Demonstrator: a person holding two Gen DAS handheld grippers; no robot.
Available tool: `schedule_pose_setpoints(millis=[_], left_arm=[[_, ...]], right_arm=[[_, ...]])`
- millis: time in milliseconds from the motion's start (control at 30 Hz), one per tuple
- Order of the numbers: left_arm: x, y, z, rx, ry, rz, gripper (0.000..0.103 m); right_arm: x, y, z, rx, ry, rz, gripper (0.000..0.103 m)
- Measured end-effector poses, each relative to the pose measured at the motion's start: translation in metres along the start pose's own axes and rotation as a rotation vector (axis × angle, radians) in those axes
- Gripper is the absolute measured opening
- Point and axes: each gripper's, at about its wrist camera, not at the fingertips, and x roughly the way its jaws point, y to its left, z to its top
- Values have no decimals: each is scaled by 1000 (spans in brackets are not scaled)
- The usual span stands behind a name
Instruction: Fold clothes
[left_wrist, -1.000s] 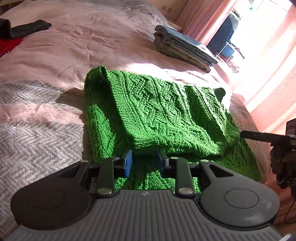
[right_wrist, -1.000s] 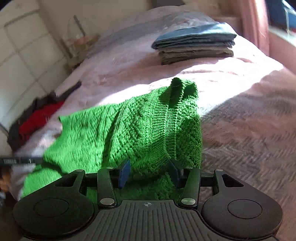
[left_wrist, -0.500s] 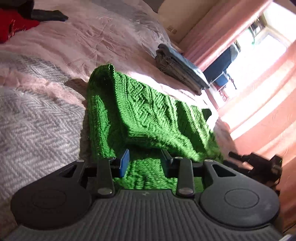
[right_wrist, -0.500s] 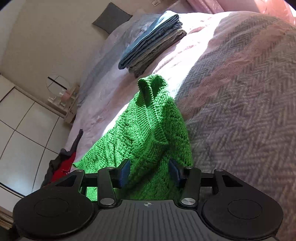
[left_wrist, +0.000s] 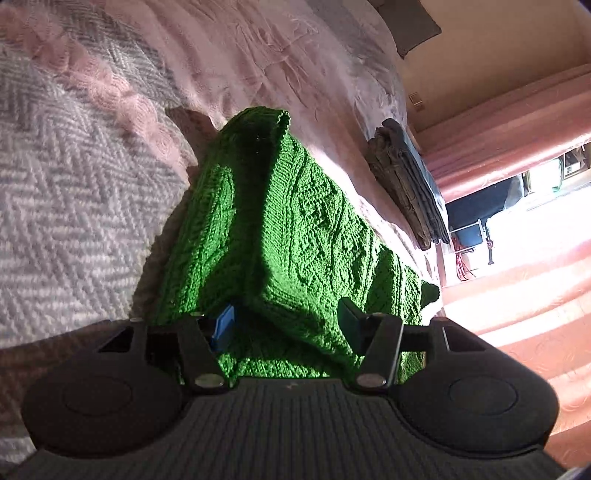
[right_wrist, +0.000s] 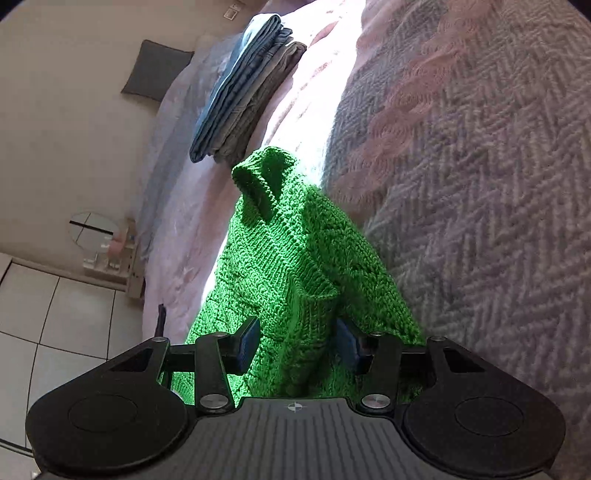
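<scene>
Green knit sweater (left_wrist: 295, 236) on bed (left_wrist: 74, 206), both hand-held grippers (left_wrist: 286, 321) (right_wrist: 297, 341) spread w/ knit between

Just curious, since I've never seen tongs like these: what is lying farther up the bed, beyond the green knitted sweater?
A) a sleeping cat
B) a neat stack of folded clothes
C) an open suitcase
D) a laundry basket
B: beyond the green sweater, a stack of folded clothes in blue and grey-brown layers sits on the pink bedspread, also seen from the left-hand view.
</scene>
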Motion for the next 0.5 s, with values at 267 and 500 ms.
schedule_pose_setpoints(millis=[267, 500], left_arm=[[-17, -14, -8, 225, -61, 47, 5], [-72, -22, -34, 342, -98, -22, 5]], right_arm=[[-13, 3, -2, -71, -47, -4, 7], [-85, 4, -32, -109, -115, 87, 7]])
